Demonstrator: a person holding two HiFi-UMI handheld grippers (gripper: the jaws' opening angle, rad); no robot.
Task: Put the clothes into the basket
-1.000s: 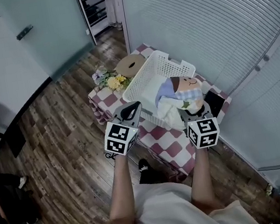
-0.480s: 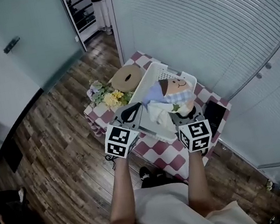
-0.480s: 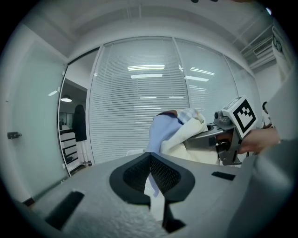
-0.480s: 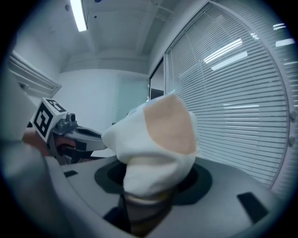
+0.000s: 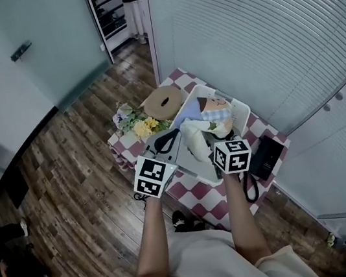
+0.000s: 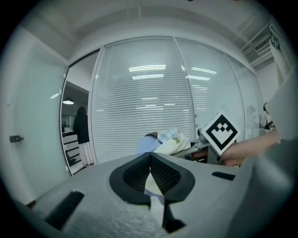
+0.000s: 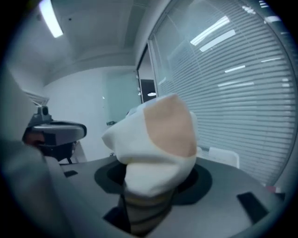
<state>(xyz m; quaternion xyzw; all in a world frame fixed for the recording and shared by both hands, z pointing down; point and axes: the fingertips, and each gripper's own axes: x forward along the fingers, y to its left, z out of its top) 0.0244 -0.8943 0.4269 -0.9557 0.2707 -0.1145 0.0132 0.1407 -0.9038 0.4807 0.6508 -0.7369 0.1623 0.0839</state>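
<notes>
A white slotted basket [image 5: 241, 108] stands on the checkered table [image 5: 198, 191]. My right gripper [image 5: 212, 144] [image 7: 149, 204] is shut on a bundle of clothes [image 5: 212, 116] [image 7: 158, 139] of white, tan and pale blue plaid cloth, held above the basket's near part. A white fold [image 5: 194, 136] hangs down from it. My left gripper [image 5: 167, 141] [image 6: 150, 160] hovers just left of the bundle with its jaw tips touching. A pale sliver shows behind its gap. The left gripper view shows the bundle [image 6: 165, 142] ahead, beside the right gripper's marker cube [image 6: 221, 132].
Yellow flowers [image 5: 141, 125] and a round tan disc [image 5: 163, 101] lie on the table's far left. A black object [image 5: 264, 155] sits at the table's right edge. A blinds-covered glass wall runs behind the table. Wood floor lies to the left.
My right gripper has carried the bundle left and forward, closer to the left gripper and over the basket. The left gripper has hardly moved.
</notes>
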